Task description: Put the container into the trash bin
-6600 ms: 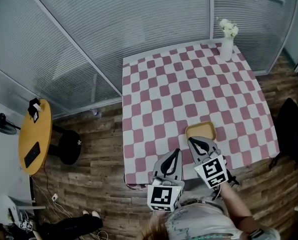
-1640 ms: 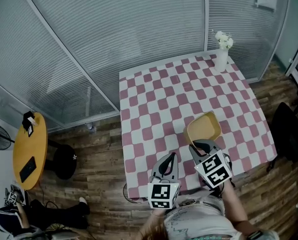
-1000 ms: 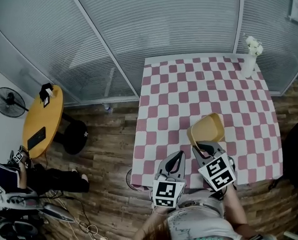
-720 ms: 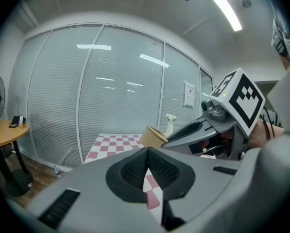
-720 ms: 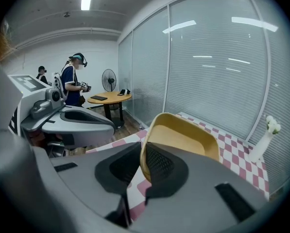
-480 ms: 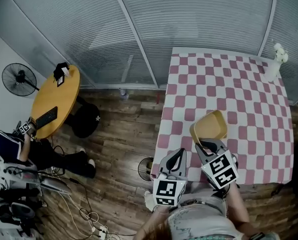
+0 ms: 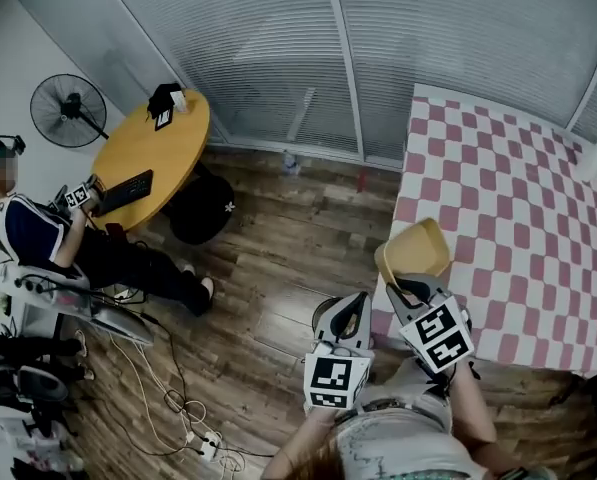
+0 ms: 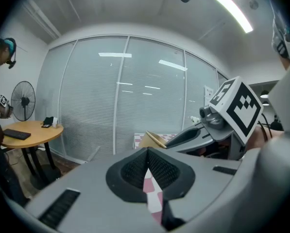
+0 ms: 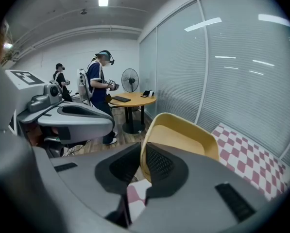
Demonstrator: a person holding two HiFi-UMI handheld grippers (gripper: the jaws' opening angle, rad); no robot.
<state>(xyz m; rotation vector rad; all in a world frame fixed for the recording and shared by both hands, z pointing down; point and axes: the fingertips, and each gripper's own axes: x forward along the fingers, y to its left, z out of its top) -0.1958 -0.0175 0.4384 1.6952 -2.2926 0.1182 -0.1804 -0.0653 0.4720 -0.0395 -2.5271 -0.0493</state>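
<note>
A yellow container (image 7: 415, 250) hangs tilted in the air over the left edge of the checked table (image 7: 508, 198). My right gripper (image 7: 404, 284) is shut on its near rim. The right gripper view shows the pads (image 9: 157, 163) pinching the container (image 9: 183, 140) wall. My left gripper (image 7: 350, 313) sits beside it on the left, shut and empty, over the wood floor. In the left gripper view the jaws (image 8: 147, 153) meet with nothing between them, and the container (image 8: 152, 140) shows beyond. No trash bin shows clearly.
A round yellow table (image 7: 148, 148) with a keyboard stands at the left, with a fan (image 7: 68, 108) and a black stool (image 7: 200, 208) near it. A seated person (image 7: 48, 238) is at the far left beside floor cables (image 7: 188, 408). Glass walls with blinds (image 7: 278, 48) run along the back.
The view has swung left: the checked table slid to the right edge and the floor, round table and seated person came in. Both grippers moved left together, the container still gripped.
</note>
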